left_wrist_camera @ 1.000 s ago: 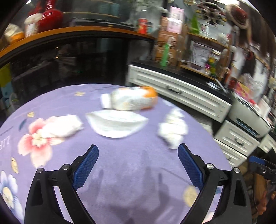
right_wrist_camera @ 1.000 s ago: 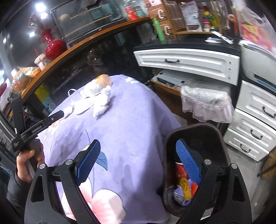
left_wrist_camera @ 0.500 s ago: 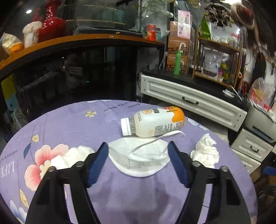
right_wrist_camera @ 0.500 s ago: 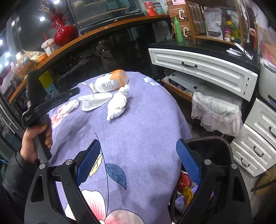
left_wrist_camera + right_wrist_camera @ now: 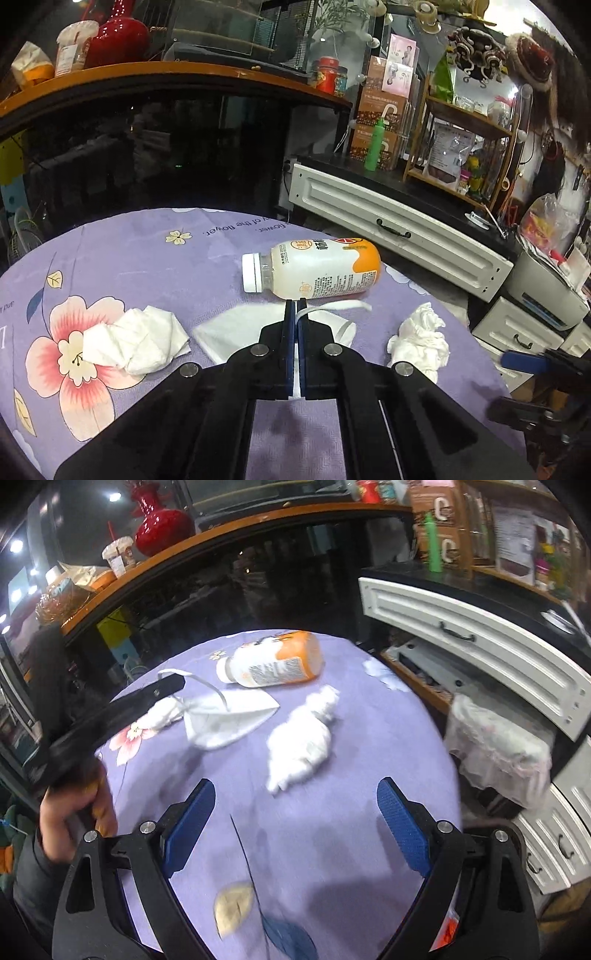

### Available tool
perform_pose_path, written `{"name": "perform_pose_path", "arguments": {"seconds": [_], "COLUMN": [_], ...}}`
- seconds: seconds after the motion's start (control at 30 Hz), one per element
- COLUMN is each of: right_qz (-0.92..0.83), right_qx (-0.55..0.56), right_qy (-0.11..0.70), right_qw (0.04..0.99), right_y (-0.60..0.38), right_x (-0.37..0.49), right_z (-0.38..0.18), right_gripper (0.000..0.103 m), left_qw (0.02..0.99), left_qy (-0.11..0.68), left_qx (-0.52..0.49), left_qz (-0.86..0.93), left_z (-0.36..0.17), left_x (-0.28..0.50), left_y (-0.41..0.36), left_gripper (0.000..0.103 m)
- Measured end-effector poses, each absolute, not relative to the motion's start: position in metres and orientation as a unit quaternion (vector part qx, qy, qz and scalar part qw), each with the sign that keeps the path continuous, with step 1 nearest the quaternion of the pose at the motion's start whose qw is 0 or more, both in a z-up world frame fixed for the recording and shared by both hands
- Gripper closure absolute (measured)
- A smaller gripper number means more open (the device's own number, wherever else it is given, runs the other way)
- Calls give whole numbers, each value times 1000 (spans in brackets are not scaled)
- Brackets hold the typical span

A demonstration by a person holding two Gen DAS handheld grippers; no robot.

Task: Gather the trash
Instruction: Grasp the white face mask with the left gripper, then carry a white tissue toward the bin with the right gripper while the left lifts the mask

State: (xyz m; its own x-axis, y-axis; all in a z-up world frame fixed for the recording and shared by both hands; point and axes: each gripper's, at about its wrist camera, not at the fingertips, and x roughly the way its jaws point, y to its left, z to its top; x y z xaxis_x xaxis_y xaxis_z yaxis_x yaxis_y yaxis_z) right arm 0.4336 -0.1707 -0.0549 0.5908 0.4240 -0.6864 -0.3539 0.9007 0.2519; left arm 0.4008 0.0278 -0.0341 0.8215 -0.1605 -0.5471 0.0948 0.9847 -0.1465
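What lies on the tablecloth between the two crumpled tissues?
The white face mask lies between the tissue on the pink flower and the other tissue; the left gripper is shut on its strap. The left wrist view shows this best.

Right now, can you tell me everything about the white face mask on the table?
The face mask is white, soft-looking cloth, folded into a pointed half shape, with thin white ear loops. It lies on the purple flowery tablecloth, just in front of the tipped-over bottle, between two crumpled tissues. The left gripper is shut on one loop, and in the right wrist view the near part of the mask looks pulled up. The right gripper is open and not touching it.
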Motion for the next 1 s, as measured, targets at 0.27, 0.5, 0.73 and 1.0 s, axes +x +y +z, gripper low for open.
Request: {"name": "perform_pose_path", "arguments": {"seconds": [0.27,0.5,0.73,1.0], "right_qz": [179,194,195,175], "right_qx": [18,47,53,64], "right_qy": [448,451,425,405], "right_qw": [876,870,882,895], "right_y": [-138,-147,-177,-222], "right_x": [496,486,440,392], "right_z": [-84,-87,-70,-65], "right_gripper": [39,73,74,74], "left_qw": [953,952,954,951], "left_qy": [285,285,281,281], "left_qx": [-75,-78,-68,-79], "left_qz": [-69,-74,-83,-102], "left_z": [-27,-27,-23,-14], "left_x": [404,403,391,360], "left_y": [30,27,16,5], "left_gripper": [101,101,101,101]}}
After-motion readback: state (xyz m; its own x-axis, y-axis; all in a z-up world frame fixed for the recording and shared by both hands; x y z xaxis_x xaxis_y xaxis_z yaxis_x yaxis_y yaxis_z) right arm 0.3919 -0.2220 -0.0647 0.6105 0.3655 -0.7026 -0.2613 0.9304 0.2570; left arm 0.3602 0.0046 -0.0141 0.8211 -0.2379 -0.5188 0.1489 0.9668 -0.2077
